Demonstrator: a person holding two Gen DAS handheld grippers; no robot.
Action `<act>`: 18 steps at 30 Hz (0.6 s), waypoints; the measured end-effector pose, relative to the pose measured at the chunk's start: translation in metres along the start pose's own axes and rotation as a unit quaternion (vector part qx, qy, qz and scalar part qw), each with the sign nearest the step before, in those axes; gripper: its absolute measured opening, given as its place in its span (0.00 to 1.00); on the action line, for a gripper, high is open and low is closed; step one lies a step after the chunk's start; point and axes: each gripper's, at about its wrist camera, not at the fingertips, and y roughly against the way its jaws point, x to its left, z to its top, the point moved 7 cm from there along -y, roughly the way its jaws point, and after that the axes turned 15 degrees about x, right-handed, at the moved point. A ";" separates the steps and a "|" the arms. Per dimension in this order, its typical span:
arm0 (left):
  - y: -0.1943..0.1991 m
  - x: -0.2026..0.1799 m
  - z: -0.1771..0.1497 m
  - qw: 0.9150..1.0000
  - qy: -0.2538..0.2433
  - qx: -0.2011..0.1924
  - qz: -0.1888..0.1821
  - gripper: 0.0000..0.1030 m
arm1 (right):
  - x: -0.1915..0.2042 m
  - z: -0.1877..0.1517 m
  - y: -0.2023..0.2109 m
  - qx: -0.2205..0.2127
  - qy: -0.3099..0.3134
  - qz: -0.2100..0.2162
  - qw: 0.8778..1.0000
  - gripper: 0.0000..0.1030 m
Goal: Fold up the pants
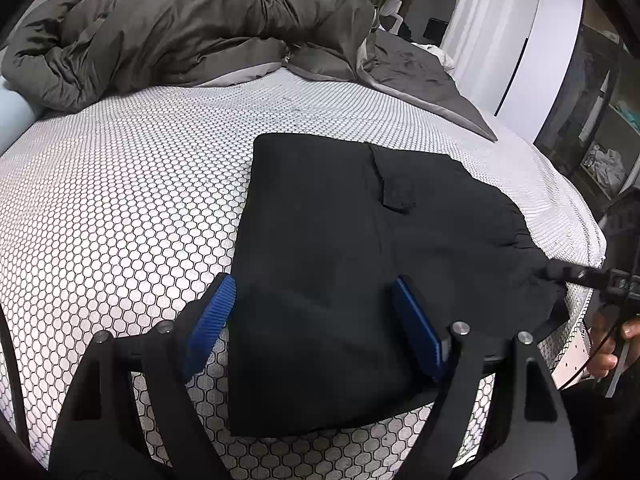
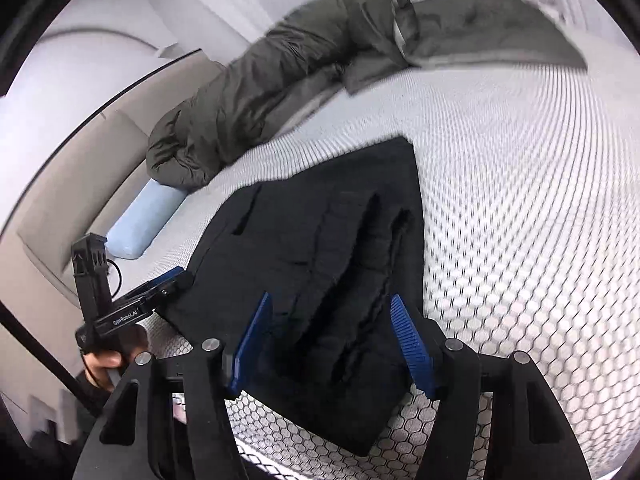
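Black pants [image 1: 360, 260] lie folded into a thick rectangle on a white honeycomb-patterned mattress [image 1: 120, 200], near its front right corner. My left gripper [image 1: 314, 292] hovers over the near left part of the pants, its blue pads wide apart with nothing pinched between them. In the right wrist view the pants [image 2: 320, 240] show stacked layers and a gathered waistband end. My right gripper [image 2: 330, 306] stands open above that end, its pads on either side of the bunched fabric and not pressing on it. Each view shows the other gripper at the pants' edge: the right gripper [image 1: 560, 272] and the left gripper [image 2: 172, 280].
A bundled olive-grey duvet [image 1: 180, 32] and a grey sheet [image 1: 420, 76] fill the far side of the bed. A light blue pillow [image 2: 140, 224] lies by the beige headboard [image 2: 80, 168]. The mattress edge [image 1: 580, 236] drops off at the right, beside a white wardrobe [image 1: 540, 40] and shelves [image 1: 600, 148].
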 end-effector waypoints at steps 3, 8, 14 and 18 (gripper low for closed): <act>-0.003 0.001 0.000 1.000 0.002 0.004 0.001 0.78 | -0.001 0.008 -0.017 0.021 -0.003 0.000 1.000 0.61; 0.000 0.000 0.001 1.000 0.006 -0.001 -0.001 0.78 | 0.026 0.021 -0.003 -0.025 0.051 -0.034 0.998 0.15; -0.004 -0.011 -0.005 0.999 -0.029 0.012 0.011 0.79 | 0.020 0.018 -0.001 -0.017 0.068 -0.083 0.994 0.16; 0.008 -0.013 -0.004 0.999 -0.036 -0.005 0.013 0.79 | 0.008 0.014 -0.005 -0.027 0.039 -0.099 0.994 0.35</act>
